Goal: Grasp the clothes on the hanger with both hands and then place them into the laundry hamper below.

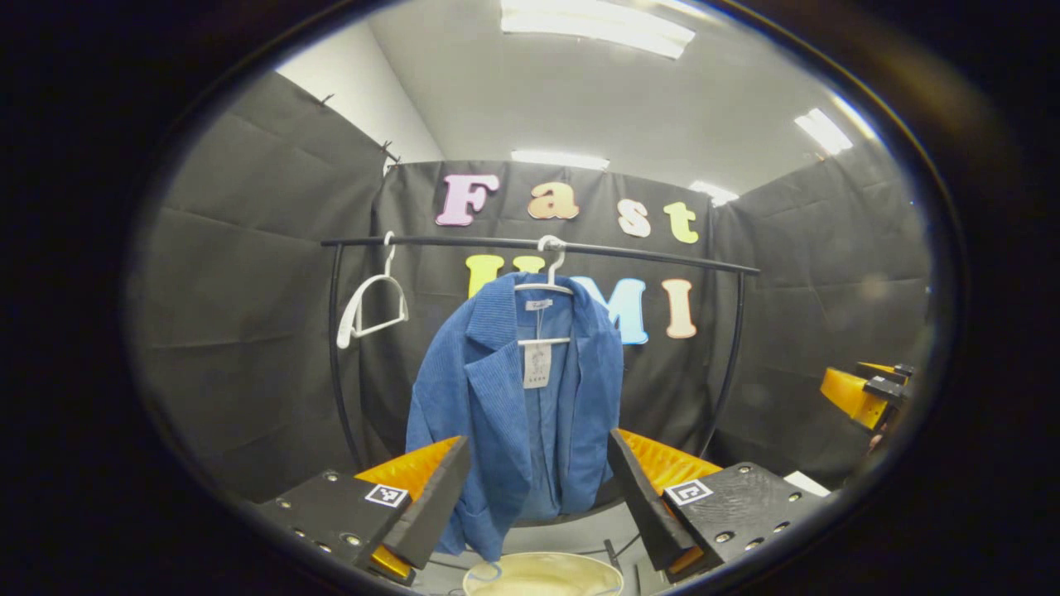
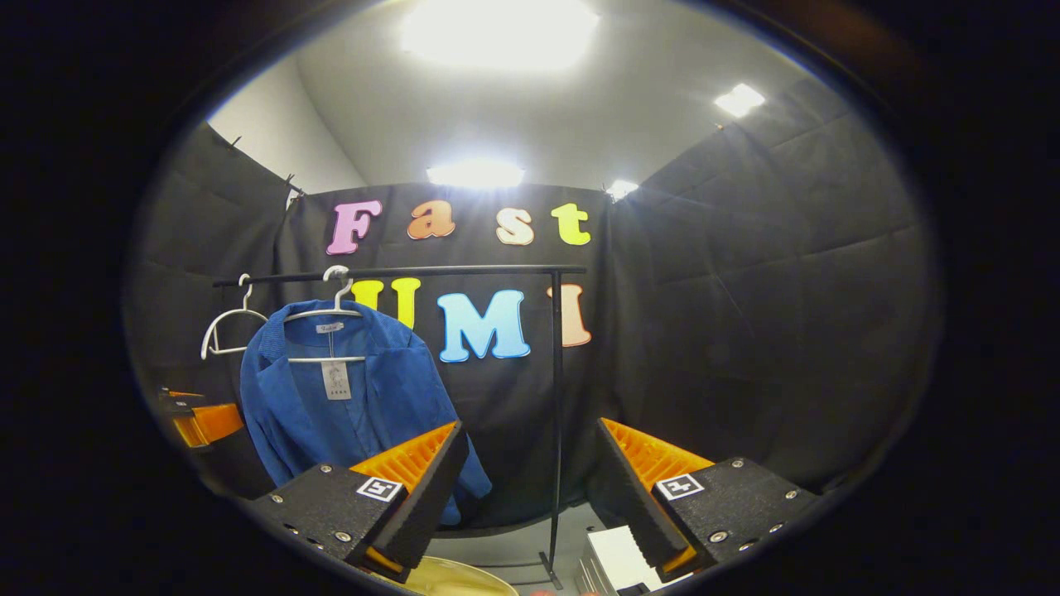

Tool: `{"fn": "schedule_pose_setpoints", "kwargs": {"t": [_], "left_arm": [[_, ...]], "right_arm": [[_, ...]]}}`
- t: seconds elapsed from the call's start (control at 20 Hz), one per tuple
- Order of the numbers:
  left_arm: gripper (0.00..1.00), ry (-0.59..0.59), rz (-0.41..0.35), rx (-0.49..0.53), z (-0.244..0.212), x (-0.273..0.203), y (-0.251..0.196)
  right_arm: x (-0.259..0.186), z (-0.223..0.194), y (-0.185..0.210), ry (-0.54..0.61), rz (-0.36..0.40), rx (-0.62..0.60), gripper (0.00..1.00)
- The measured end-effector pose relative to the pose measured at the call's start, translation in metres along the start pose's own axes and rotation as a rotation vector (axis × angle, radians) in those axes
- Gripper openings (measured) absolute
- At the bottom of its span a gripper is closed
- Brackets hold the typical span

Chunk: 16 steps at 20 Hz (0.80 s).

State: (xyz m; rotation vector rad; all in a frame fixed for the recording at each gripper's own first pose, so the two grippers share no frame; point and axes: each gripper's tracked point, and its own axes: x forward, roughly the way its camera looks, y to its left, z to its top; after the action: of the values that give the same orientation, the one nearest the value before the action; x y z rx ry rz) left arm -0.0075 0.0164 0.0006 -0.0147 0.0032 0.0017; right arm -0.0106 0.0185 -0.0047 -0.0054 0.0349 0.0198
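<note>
From the left gripper view, an empty white hanger (image 1: pixel 370 302) dangles at the left end of the black clothes rail (image 1: pixel 538 245), turned edge-on; beside it my target, a blue corduroy jacket (image 1: pixel 517 406), hangs open-fronted on a second white hanger (image 1: pixel 546 285), a paper tag (image 1: pixel 537 364) at its collar. My left gripper (image 1: pixel 538 488) is aimed straight at it, fingers spread wide and holding nothing, the jacket's lower half framed between them but not yet touched, a line-up I judge suits a grip on the body of the cloth. Directly below, the pale rim of the laundry hamper (image 1: pixel 542 575) waits under the hem, cut off at the bottom edge so its depth is unclear. At far right my other gripper pokes in, too clipped to read. In the right gripper view the jacket hangs well off to the left, and my right gripper (image 2: pixel 530 488) gapes just as wide, empty, pointed at bare wall past the rail's upright; a white ribbed object (image 2: pixel 617 563) below it is too cropped to identify
</note>
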Motion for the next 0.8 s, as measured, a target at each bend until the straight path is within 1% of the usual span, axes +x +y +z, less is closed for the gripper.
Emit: {"fn": "schedule_pose_setpoints", "kwargs": {"t": [0.2, 0.3, 0.4, 0.55, 0.7, 0.8], "left_arm": [[1.00, -0.008, 0.009, 0.004, 0.006, 0.002, 0.005], [1.00, 0.005, 0.025, 0.010, 0.004, 0.003, 0.010], [1.00, 0.064, 0.050, -0.012, -0.007, 0.002, 0.016], [1.00, 0.067, 0.047, -0.046, -0.001, 0.005, 0.020], [1.00, 0.066, 0.066, -0.041, 0.005, 0.007, 0.031], [1.00, 0.066, 0.090, -0.063, 0.007, 0.006, 0.040]], "right_arm": [[0.003, 0.004, 0.009, 0.001, 0.017, -0.002, 0.95], [0.004, 0.008, 0.009, -0.004, 0.014, -0.015, 0.95], [0.004, 0.011, 0.008, -0.008, 0.001, -0.018, 0.95], [0.008, 0.010, 0.016, 0.025, 0.010, -0.014, 0.95], [0.017, 0.020, 0.031, 0.020, 0.038, -0.033, 0.95], [0.028, 0.023, 0.051, 0.029, 0.077, -0.033, 0.95]]}}
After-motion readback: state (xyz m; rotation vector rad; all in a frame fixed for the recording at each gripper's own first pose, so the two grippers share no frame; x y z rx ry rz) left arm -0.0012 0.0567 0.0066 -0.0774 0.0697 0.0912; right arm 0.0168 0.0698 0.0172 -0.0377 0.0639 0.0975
